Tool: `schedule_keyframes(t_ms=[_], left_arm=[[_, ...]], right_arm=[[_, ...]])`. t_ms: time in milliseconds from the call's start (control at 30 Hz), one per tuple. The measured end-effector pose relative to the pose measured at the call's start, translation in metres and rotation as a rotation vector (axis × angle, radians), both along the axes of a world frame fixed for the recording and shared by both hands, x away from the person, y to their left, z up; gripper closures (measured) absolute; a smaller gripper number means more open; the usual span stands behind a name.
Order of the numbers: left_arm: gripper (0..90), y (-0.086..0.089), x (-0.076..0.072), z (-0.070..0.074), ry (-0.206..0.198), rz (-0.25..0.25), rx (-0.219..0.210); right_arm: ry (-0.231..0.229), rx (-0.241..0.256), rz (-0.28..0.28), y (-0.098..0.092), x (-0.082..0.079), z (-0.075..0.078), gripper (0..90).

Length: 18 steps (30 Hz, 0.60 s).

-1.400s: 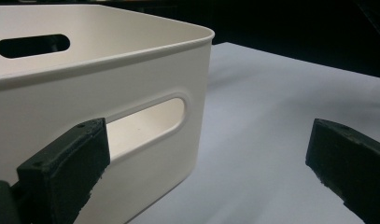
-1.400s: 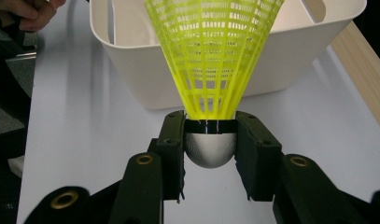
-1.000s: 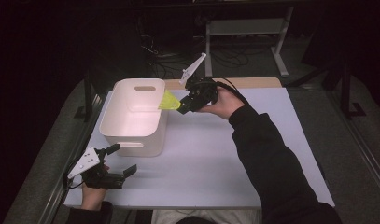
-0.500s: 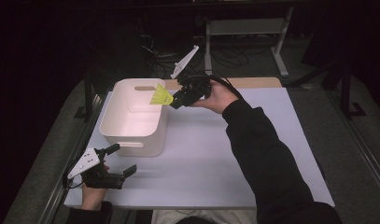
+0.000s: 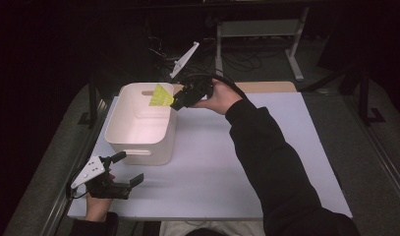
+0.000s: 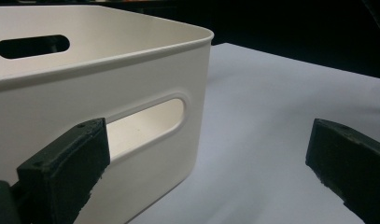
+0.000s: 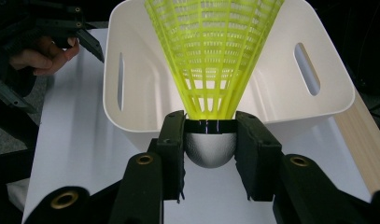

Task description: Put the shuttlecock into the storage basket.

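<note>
The right gripper [image 5: 180, 102] is clamped on a yellow shuttlecock [image 5: 161, 96], its two jaws pressed against either side of the grey rounded cork base while the netted plastic skirt fans out ahead of them. In the right gripper view the shuttlecock [image 7: 211, 70] points into the open mouth of a white bin [image 7: 318, 100], and the cork sits just outside the bin's near rim. From the high view the shuttlecock is held above the far right corner of the bin [image 5: 120, 132], tilted so that the skirt leans over the opening. The bin stands on a white table [image 5: 266, 162], toward its left side, with slot handles cut into its walls. The left gripper [image 5: 124, 169] rests low on the table near the front left edge, just beside the bin's near wall, and its jaws are spread wide apart with nothing between them; in the left gripper view the bin's handle slot [image 6: 150, 119] shows close ahead.
</note>
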State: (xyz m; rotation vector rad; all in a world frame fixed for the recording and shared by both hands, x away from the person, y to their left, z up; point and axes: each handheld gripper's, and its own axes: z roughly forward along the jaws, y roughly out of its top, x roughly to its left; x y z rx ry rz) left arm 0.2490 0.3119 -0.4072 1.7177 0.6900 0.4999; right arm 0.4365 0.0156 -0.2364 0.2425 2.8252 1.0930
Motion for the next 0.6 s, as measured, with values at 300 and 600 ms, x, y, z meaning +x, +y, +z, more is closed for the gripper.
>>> schedule_keyframes(t_ms=[300, 600], left_arm=[[0.0, 0.000, 0.000, 0.000, -0.001, -0.001, -0.001], [0.0, 0.000, 0.000, 0.000, -0.001, -0.002, 0.001]], right_arm=[[0.000, 0.010, 0.019, 0.013, 0.000, 0.001, 63.2], [0.011, 0.008, 0.033, 0.023, 0.003, -0.005, 63.2]])
